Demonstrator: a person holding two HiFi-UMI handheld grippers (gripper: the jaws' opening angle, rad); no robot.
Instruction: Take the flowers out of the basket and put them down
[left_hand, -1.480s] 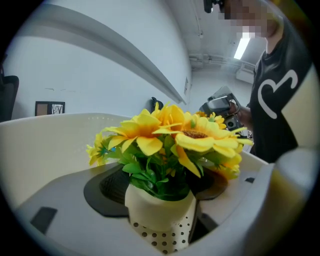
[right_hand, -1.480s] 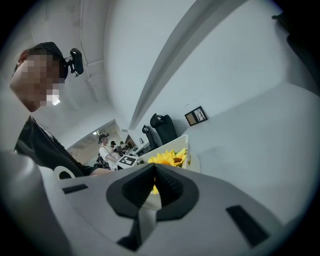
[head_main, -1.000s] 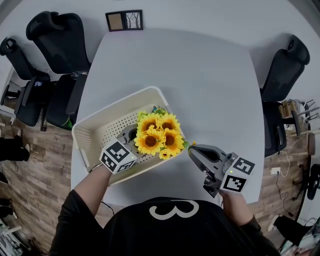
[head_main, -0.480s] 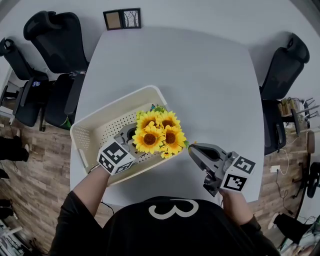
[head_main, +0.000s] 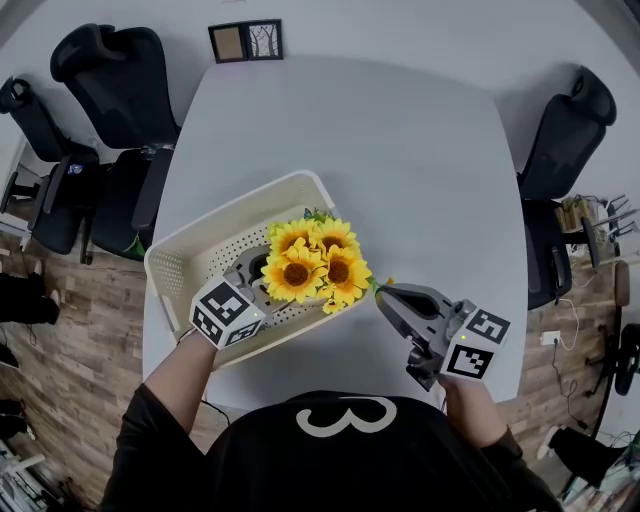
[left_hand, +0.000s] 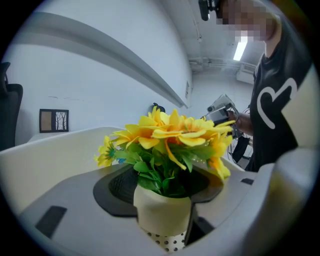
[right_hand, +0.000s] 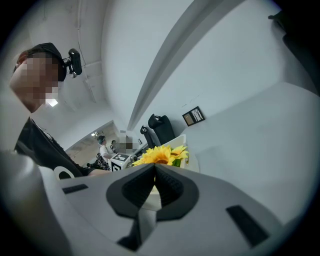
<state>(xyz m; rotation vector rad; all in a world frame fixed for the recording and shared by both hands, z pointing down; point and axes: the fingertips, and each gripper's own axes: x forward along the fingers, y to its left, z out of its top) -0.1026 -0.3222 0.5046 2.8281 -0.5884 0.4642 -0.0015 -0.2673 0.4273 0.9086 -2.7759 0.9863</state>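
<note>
A bunch of yellow sunflowers (head_main: 315, 265) in a small cream pot (left_hand: 162, 212) stands inside the cream perforated basket (head_main: 215, 228) at the table's near left. My left gripper (head_main: 283, 287) reaches into the basket, its jaws set wide round the pot with the pads pressing on both sides. The pot's base hangs just over the dotted basket floor. My right gripper (head_main: 385, 297) is on the table to the right of the basket, near the blooms, shut with nothing between its pads (right_hand: 165, 182). It touches neither the flowers nor the basket.
The pale grey table (head_main: 400, 150) stretches bare beyond and right of the basket. A small picture frame (head_main: 247, 40) stands at its far edge. Black office chairs stand at the left (head_main: 110, 75) and at the right (head_main: 565, 135).
The sunflowers and my left gripper have shifted slightly up and to the left within the basket. The right gripper has stayed where it was.
</note>
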